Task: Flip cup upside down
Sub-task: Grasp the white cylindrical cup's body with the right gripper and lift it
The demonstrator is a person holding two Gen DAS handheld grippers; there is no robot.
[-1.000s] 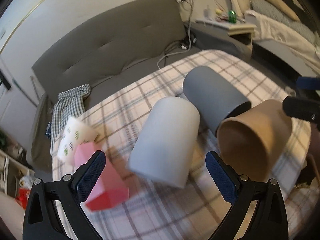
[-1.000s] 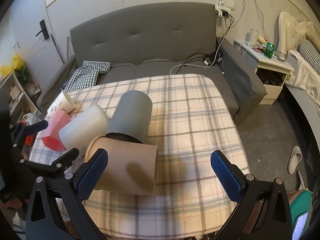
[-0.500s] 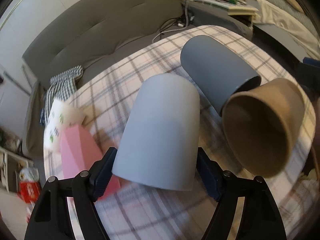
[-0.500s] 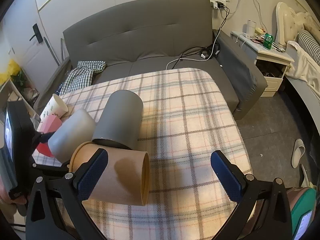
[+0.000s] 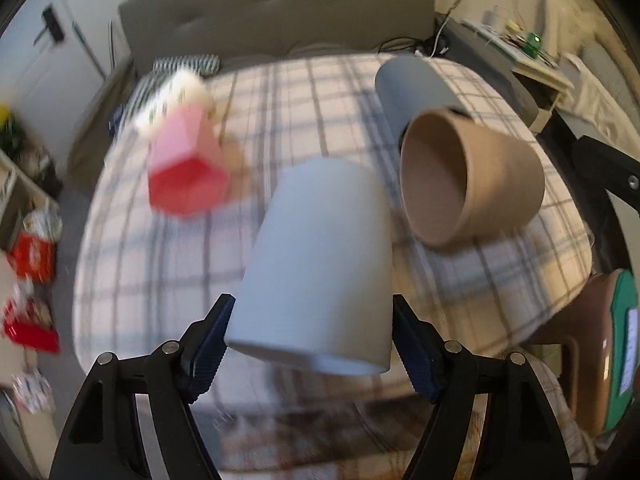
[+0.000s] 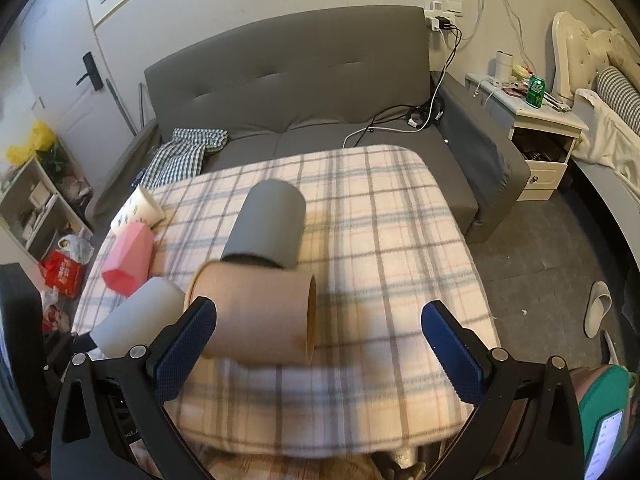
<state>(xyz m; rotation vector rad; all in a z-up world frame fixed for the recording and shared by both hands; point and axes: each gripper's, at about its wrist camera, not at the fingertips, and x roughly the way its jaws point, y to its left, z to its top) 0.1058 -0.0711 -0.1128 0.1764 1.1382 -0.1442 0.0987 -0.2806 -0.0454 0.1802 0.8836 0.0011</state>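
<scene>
The left gripper [image 5: 310, 346] is clamped on the pale grey cylindrical cup [image 5: 320, 264], now lifted off the plaid tablecloth [image 5: 160, 264] since 0.5 seconds ago, while the right gripper [image 6: 320, 344] hangs open.

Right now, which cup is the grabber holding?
The pale grey cup, pinched between the left gripper fingers. The brown cup, dark grey cup and pink cup lie loose on the blanket.

Pale grey cup [image 5: 320, 264], clamped near its rim.
It is tilting, closed end pointing away toward the plaid cloth [image 5: 320, 92], rim facing the camera.
</scene>
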